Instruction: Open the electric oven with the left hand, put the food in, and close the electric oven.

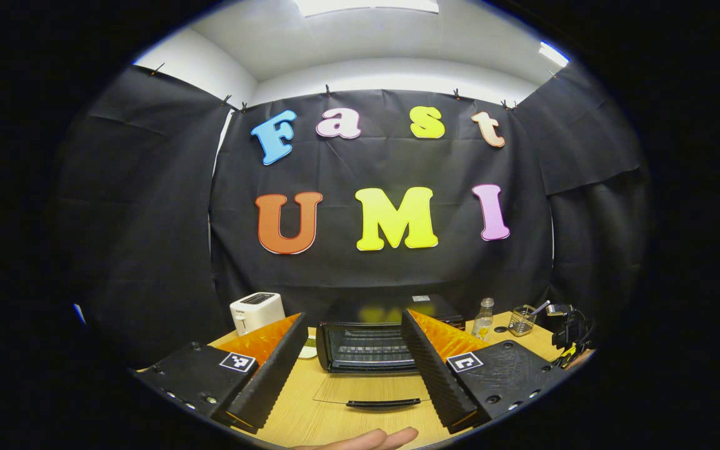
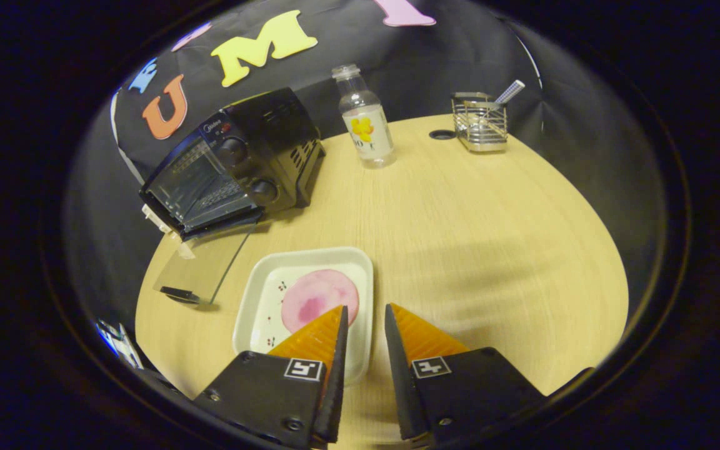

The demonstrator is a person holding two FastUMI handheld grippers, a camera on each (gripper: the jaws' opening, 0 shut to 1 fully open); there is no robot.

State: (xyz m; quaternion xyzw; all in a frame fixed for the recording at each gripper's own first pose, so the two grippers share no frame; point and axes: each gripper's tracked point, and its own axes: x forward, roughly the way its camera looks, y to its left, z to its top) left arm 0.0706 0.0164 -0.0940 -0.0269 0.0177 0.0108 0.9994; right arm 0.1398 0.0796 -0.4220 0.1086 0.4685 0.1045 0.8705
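- In the left gripper view we see the electric oven (image 1: 366, 347) at lower centre, its glass door (image 1: 372, 390) already folded down flat onto the wooden table (image 1: 310, 419), with the dark door handle nearest us.
- Our left gripper (image 1: 354, 359) has its fingers spread wide with nothing between them; the open oven shows through the gap.
- We judge the opening step done; the step in hand is getting the food inside.
- In the right gripper view the food (image 2: 319, 299), a round pink piece, lies in a white dish (image 2: 260, 300) at lower centre of the frame, just beside the lowered door; the oven sits at upper left.
- Our right gripper (image 2: 365, 319) hovers at the dish's near right edge, fingers a small way apart, with the rim showing between them but no grip on it.
- Next, we reckon the right gripper needs to close on the dish rim, lift it level, then carry it toward the upper left over the door and onto the rack.
- A bottle (image 2: 363, 119) and a wire basket (image 2: 479, 122) stand along the top of that view, well apart from this path.
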